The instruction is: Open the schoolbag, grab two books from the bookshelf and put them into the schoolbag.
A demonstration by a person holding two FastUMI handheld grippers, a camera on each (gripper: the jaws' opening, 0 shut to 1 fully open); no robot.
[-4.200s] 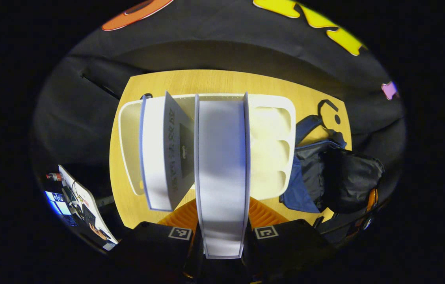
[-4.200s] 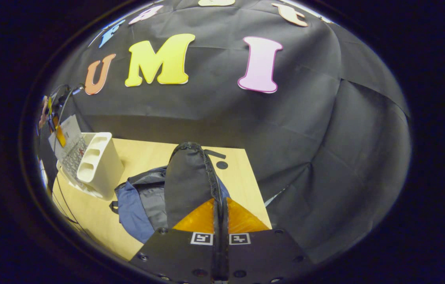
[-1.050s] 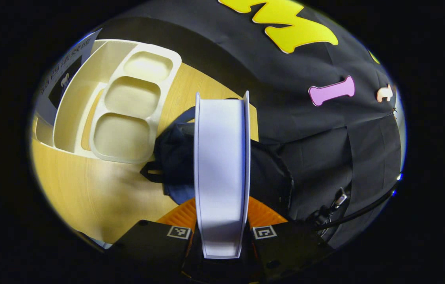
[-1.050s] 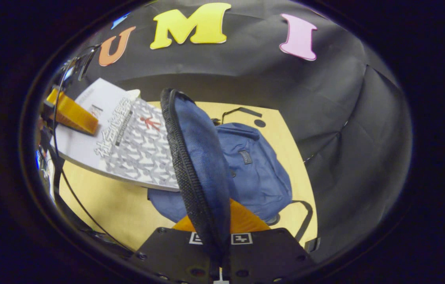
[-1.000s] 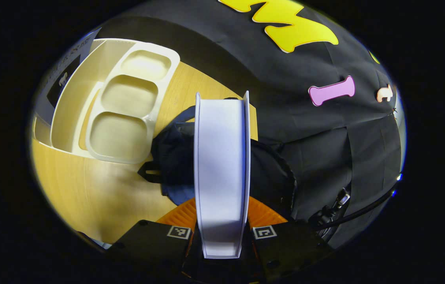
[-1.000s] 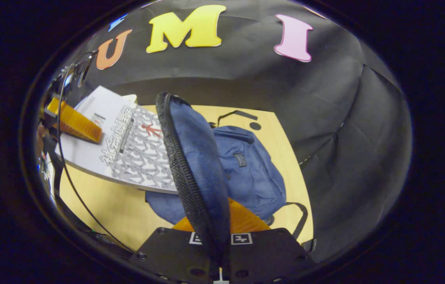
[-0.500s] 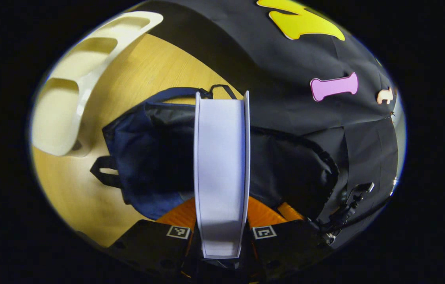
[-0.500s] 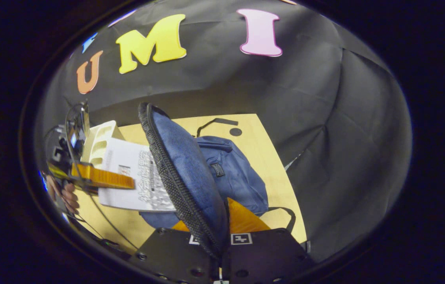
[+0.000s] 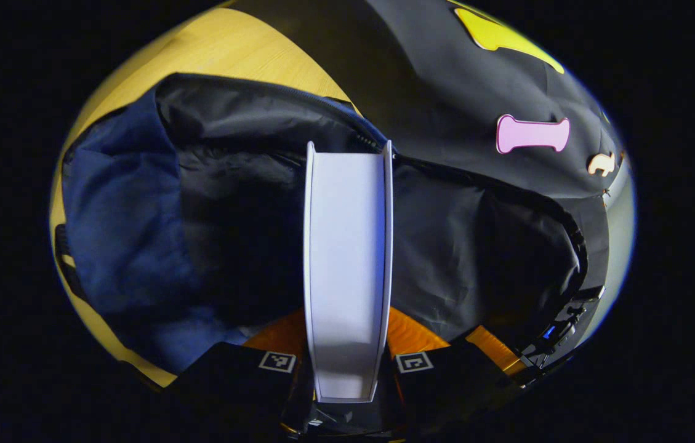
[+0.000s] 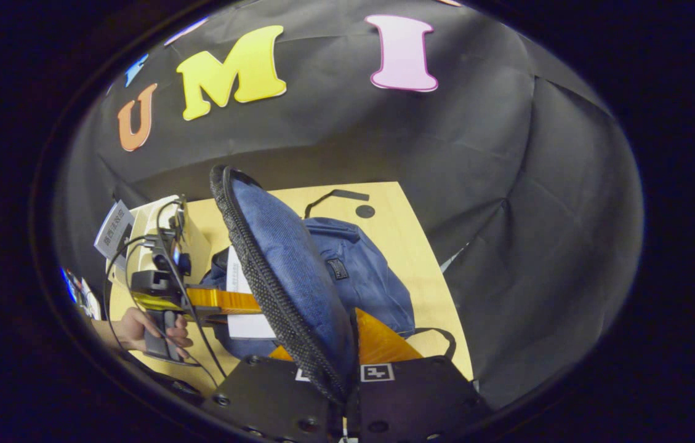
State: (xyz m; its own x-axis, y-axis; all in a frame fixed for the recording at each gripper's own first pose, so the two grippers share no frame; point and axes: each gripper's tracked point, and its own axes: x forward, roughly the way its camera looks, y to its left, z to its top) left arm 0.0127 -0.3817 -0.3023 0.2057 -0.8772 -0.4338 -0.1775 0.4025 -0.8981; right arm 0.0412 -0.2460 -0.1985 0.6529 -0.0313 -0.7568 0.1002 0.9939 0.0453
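My left gripper (image 9: 347, 326) is shut on a thick book (image 9: 347, 246), seen edge-on with its white pages toward me. The book's far end reaches into the open blue schoolbag (image 9: 119, 209), over its dark lining (image 9: 242, 203). My right gripper (image 10: 340, 335) is shut on the bag's flap (image 10: 285, 271) and holds it up by its zipper edge. In the right gripper view the left gripper (image 10: 242, 304), held by a hand (image 10: 150, 329), pushes the book (image 10: 241, 289) into the schoolbag (image 10: 365, 277) behind the flap.
The white bookshelf (image 10: 159, 224) stands at the back left of the wooden table (image 10: 412, 246) with another book (image 10: 114, 229) in it. A cable (image 10: 138, 271) hangs off the left gripper. Black cloth walls the table at the back and right.
The left gripper has carried the book from the bookshelf over to the bag and down into its opening. The right gripper keeps the flap raised, shifted only slightly.
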